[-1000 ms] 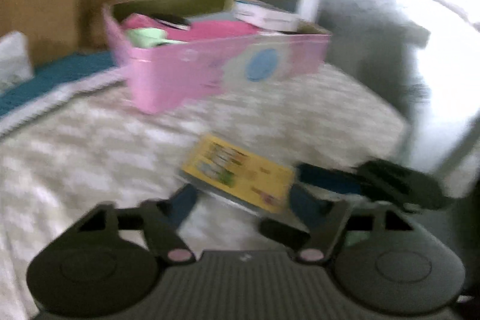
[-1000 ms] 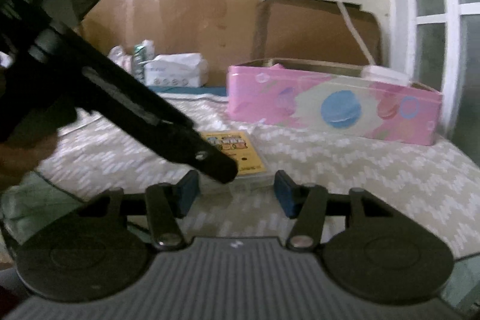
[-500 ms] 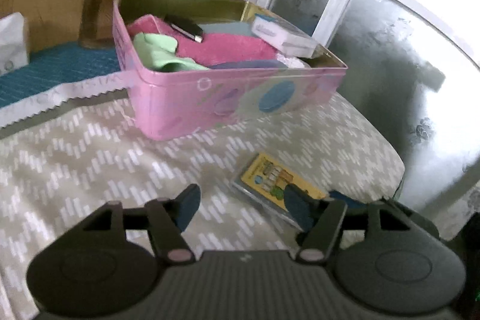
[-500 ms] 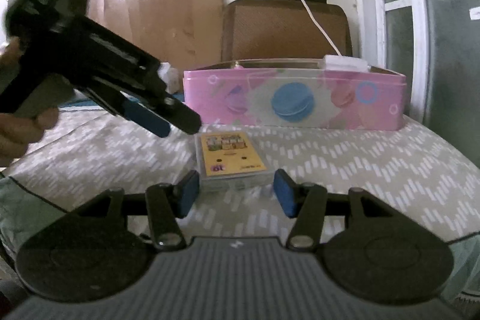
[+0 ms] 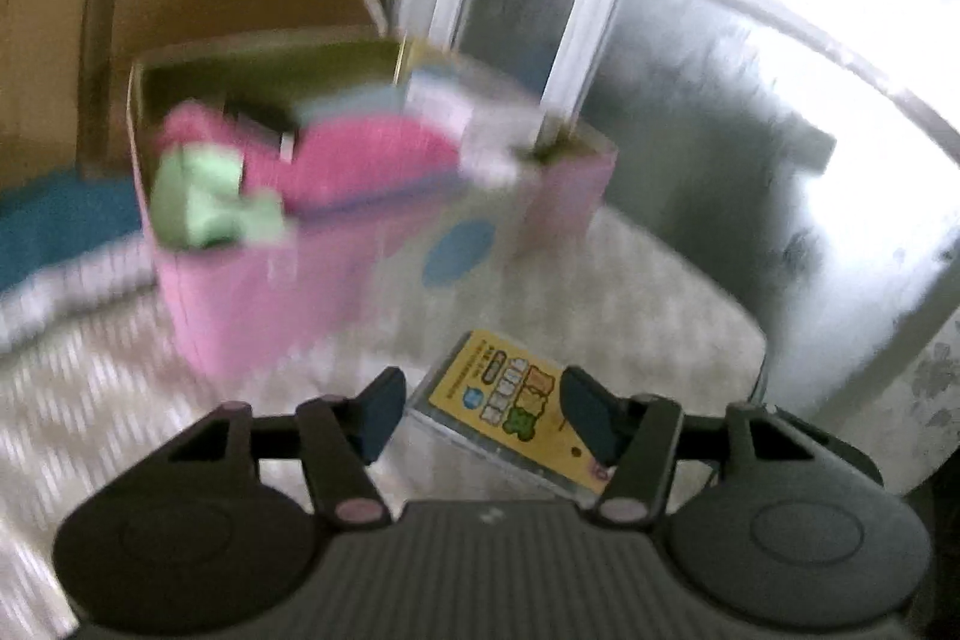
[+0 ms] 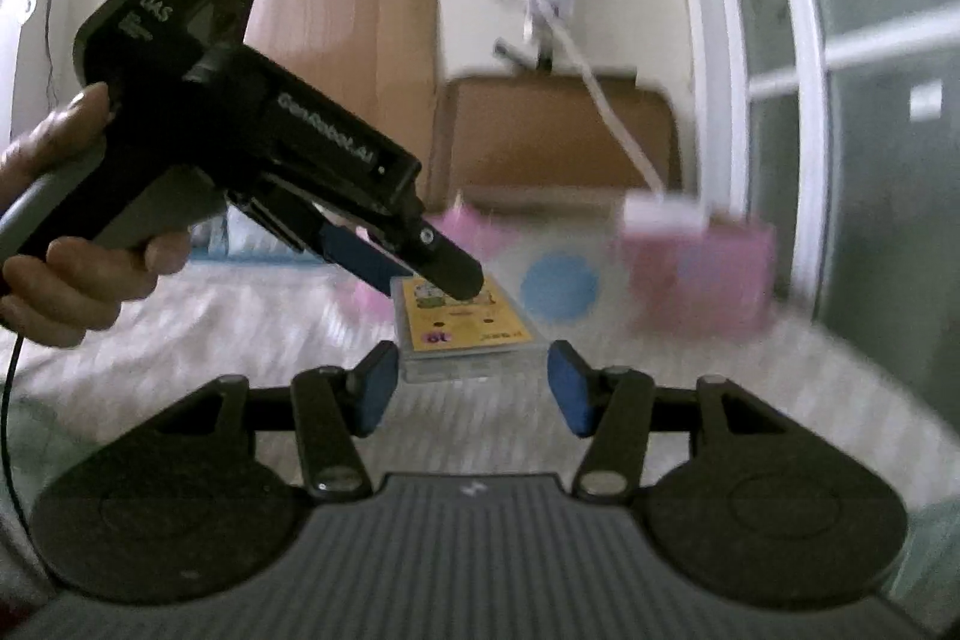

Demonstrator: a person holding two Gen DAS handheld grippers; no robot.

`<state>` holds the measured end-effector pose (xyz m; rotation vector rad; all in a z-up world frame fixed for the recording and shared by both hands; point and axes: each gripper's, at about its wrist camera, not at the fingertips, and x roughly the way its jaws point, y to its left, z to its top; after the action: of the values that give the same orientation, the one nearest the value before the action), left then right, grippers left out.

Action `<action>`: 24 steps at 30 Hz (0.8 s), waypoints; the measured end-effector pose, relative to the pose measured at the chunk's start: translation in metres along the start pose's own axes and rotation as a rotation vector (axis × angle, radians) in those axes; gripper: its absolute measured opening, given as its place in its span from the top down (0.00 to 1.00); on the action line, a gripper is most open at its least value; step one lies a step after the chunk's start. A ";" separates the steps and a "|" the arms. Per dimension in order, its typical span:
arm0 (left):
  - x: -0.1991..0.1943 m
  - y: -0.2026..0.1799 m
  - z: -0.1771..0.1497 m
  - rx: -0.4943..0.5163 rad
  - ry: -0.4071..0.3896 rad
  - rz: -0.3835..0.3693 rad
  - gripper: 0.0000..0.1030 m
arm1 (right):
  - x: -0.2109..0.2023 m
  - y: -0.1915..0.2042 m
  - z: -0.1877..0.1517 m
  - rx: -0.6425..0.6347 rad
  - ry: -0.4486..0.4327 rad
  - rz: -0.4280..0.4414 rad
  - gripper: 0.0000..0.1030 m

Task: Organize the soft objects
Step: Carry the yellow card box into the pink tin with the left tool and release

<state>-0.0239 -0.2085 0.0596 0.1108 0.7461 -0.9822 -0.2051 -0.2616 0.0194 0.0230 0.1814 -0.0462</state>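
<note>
1. Clear plastic, yellow-labelled: the case (image 6: 459, 334) looks stiff, light and slick. I'd judge it no soft thing, but it is what both sets of jaws are aimed at.
2. Best hold, I think, is across its two long edges, where the flat sides give the pads something square. The glossy faces would likely slip.
3. Left gripper (image 5: 477, 415): jaws are closing, part open. The case lies between and just ahead of them, nearer the right pad; whether a pad presses on it I cannot tell.
4. Right gripper (image 6: 471, 388): jaws part open and holding nothing. The case sits just ahead, centred in the gap, its near end clear of the pads.
5. Its long axis runs straight away from the right jaws; it lies flat on the patterned cloth (image 6: 690, 394), label up.
6. Pink tin (image 5: 288, 274) with the soft cloths stands beyond the case.
</note>
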 end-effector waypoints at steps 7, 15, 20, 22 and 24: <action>0.016 0.018 0.082 0.000 -0.133 0.094 0.43 | 0.077 -0.033 0.052 0.006 -0.062 -0.041 0.44; 0.077 0.062 0.129 -0.178 -0.114 0.277 0.36 | 0.200 -0.042 0.059 -0.058 0.169 -0.190 0.44; 0.057 0.056 0.102 -0.130 -0.130 0.311 0.33 | 0.157 -0.040 0.051 0.041 0.085 -0.142 0.43; 0.051 0.053 0.092 -0.132 -0.124 0.317 0.33 | 0.140 -0.037 0.047 0.076 0.066 -0.133 0.43; 0.042 0.047 0.081 -0.141 -0.120 0.320 0.33 | 0.127 -0.031 0.044 0.098 0.054 -0.136 0.43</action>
<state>0.0693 -0.2445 0.0838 0.0460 0.6609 -0.6246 -0.0739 -0.2992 0.0391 0.1099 0.2343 -0.1899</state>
